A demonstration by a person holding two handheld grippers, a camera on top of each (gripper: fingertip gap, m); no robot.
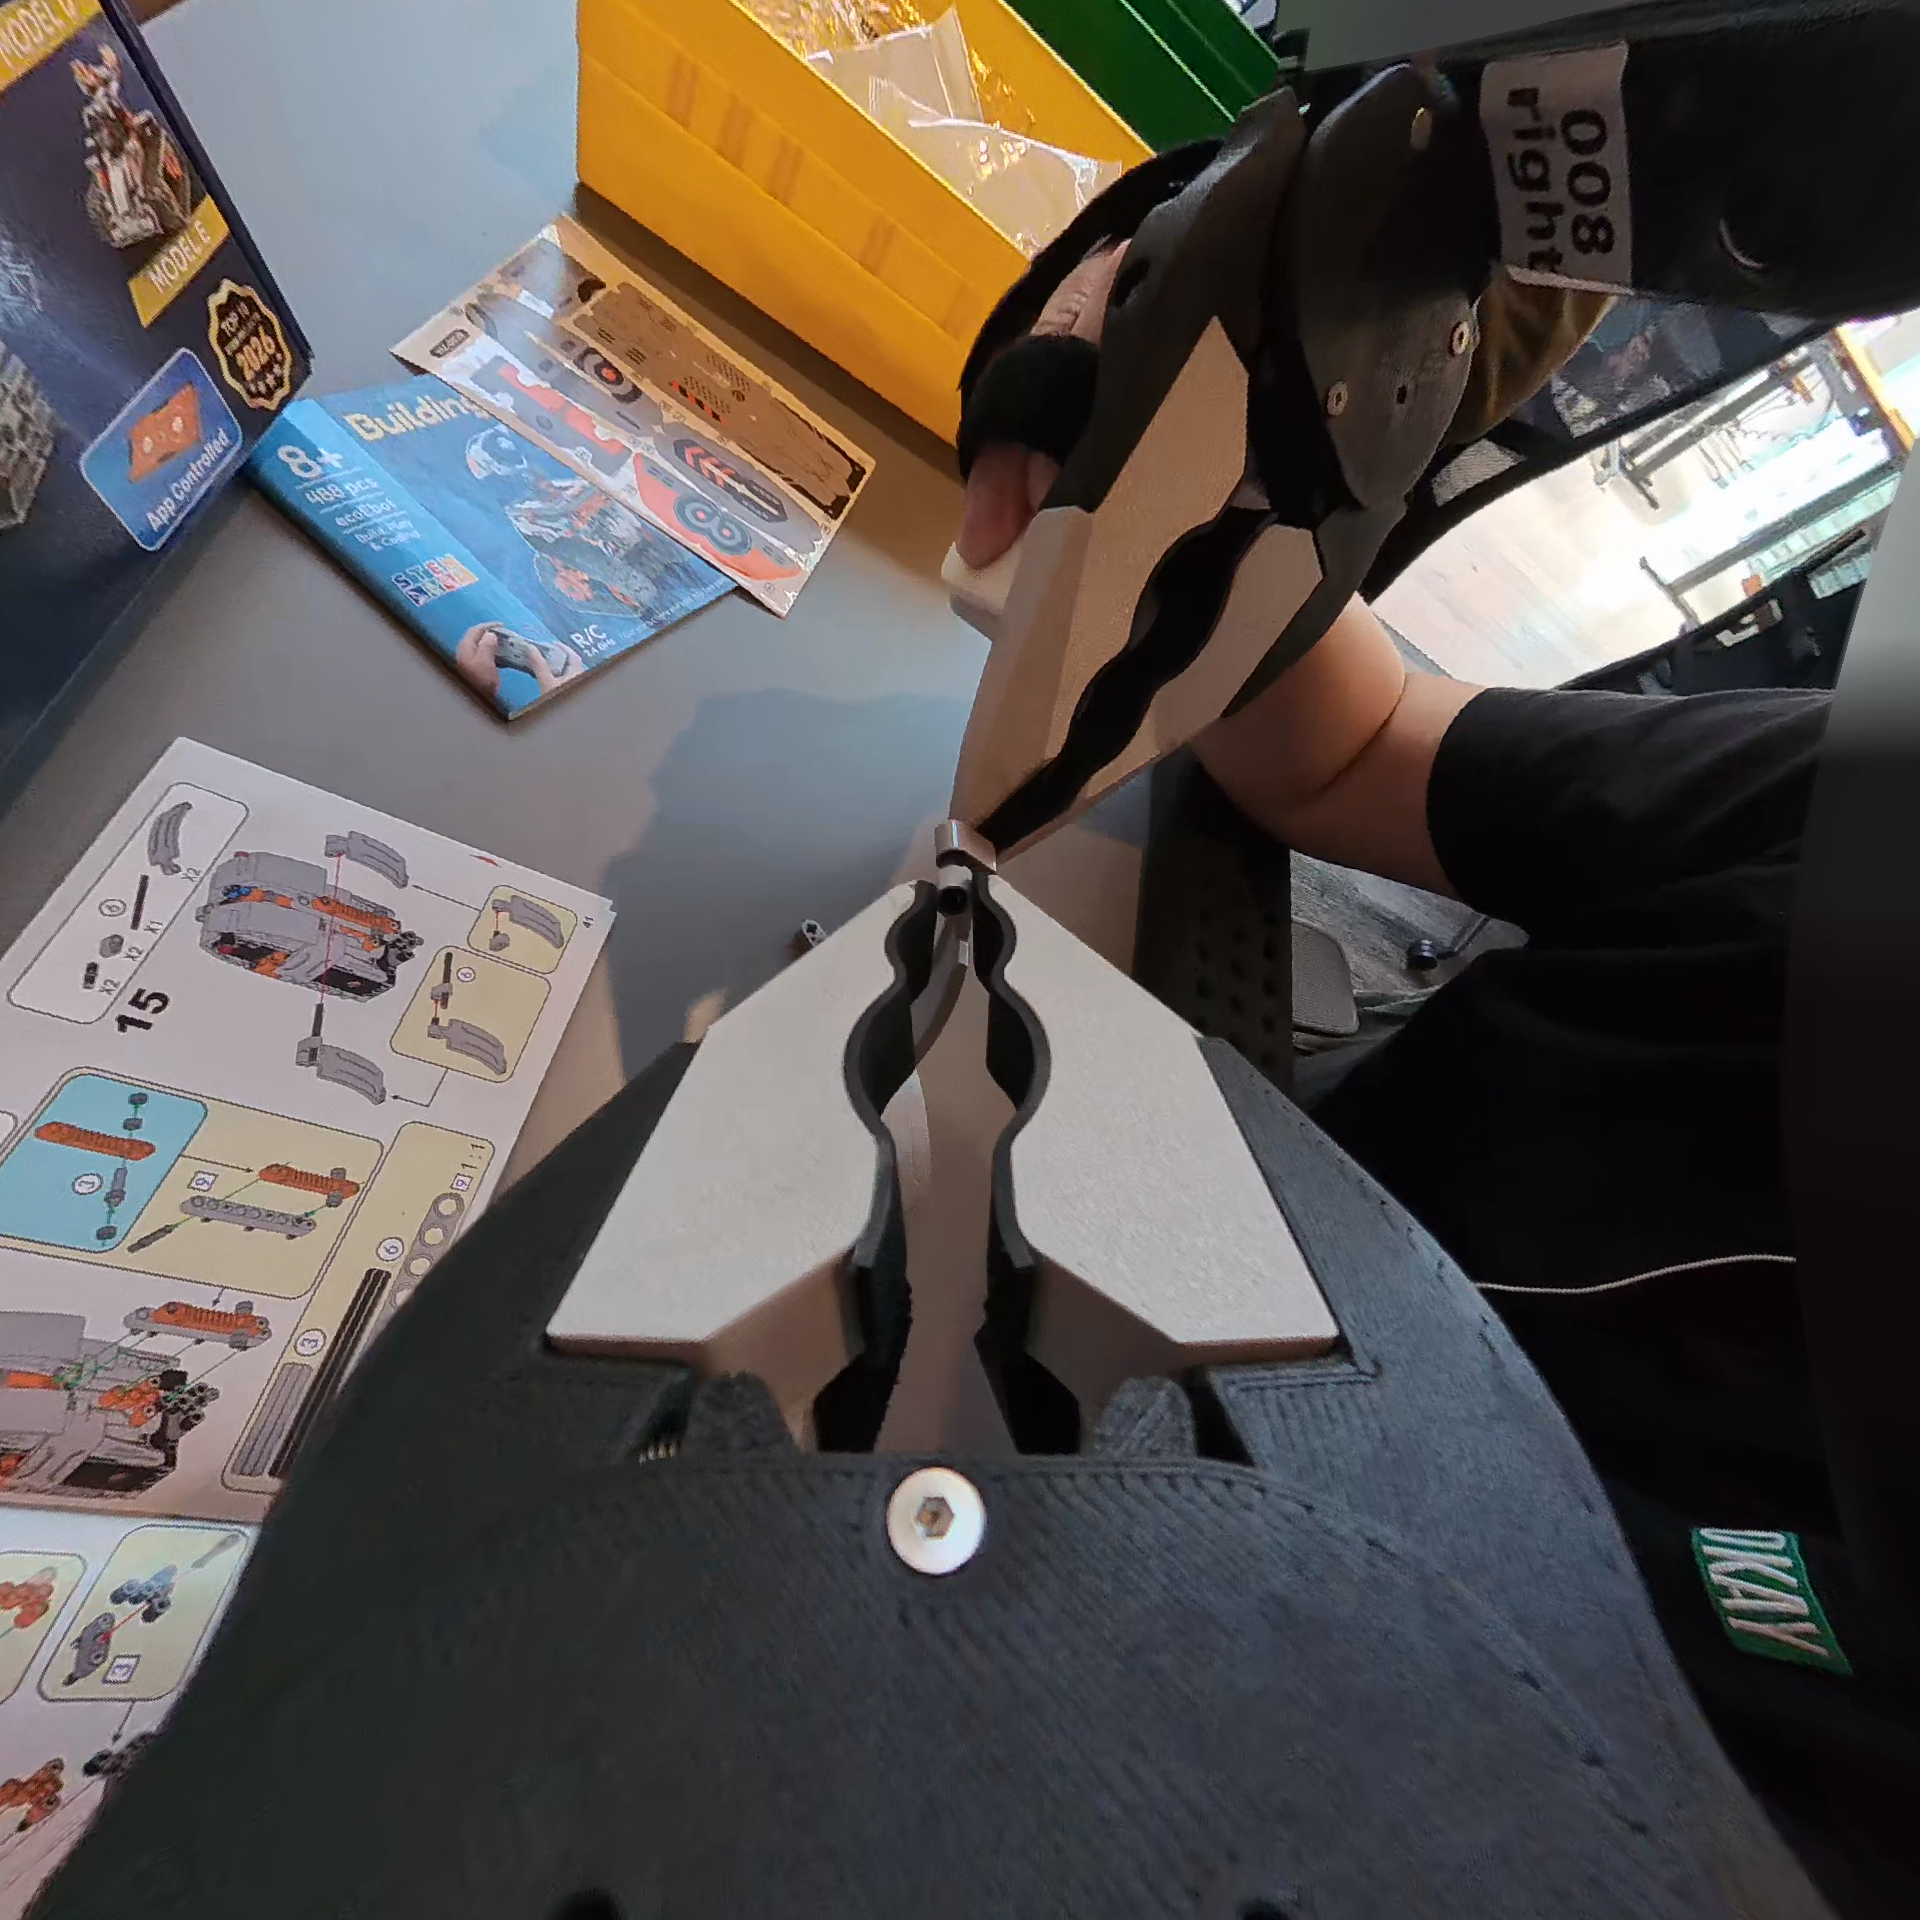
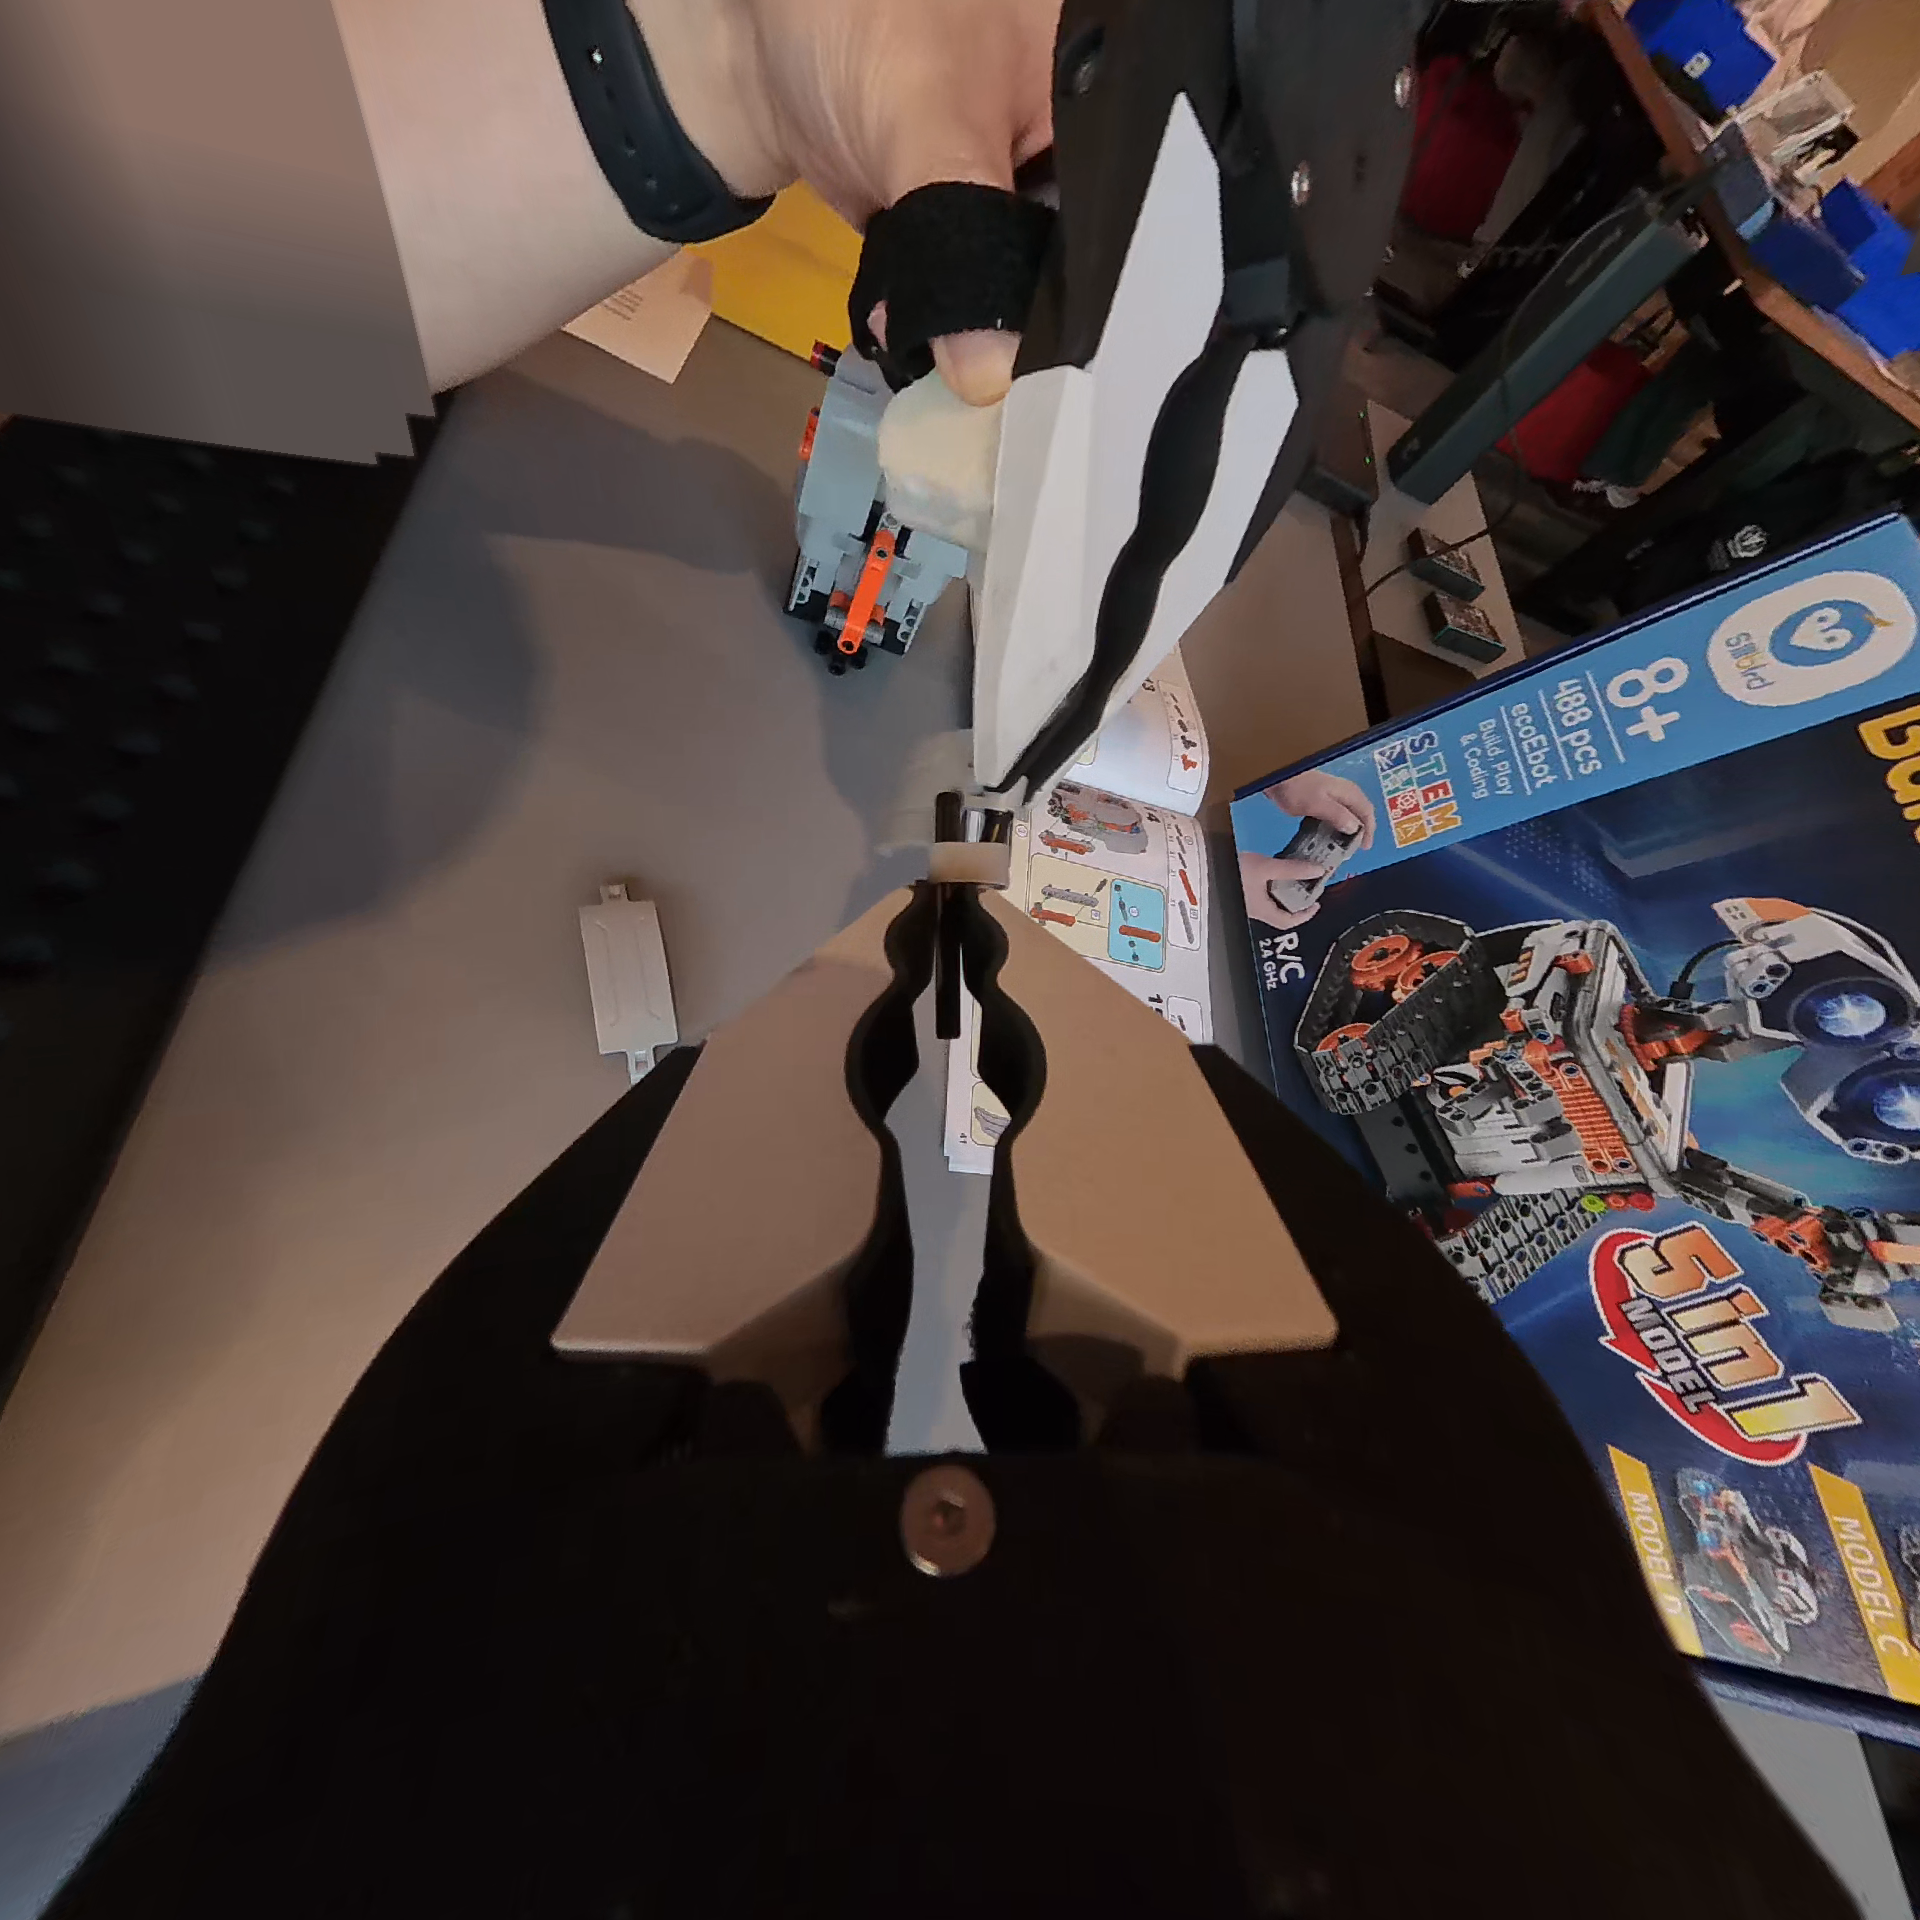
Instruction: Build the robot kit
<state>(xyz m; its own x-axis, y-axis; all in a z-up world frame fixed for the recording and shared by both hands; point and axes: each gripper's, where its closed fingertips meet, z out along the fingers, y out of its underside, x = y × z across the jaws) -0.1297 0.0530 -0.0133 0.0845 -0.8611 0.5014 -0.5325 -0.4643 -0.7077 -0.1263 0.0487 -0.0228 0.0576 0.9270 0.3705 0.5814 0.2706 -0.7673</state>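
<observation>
My left gripper (image 1: 951,896) is shut on a thin curved grey piece (image 1: 938,1006) that runs back between its fingers, with a black end at the tips. My right gripper (image 2: 951,896) is shut on a short black axle (image 2: 945,977) with a pale ring-shaped bush (image 2: 971,868) at its front end. The two grippers meet tip to tip above the grey table, so the bush (image 1: 963,844) touches the left gripper's piece. The right gripper (image 1: 982,831) comes down from the upper right in the left wrist view. The left gripper (image 2: 1000,795) comes down from above in the right wrist view.
A printed instruction sheet (image 1: 260,1039), a blue booklet (image 1: 436,540), a sticker sheet (image 1: 665,416), a yellow bin (image 1: 831,177) and a small dark piece (image 1: 808,932) lie on the table. A part-built grey and orange model (image 2: 862,540), a flat grey part (image 2: 627,977) and the blue kit box (image 2: 1610,1039) are nearby. My two grippers' fingertips are within a few centimetres of each other.
</observation>
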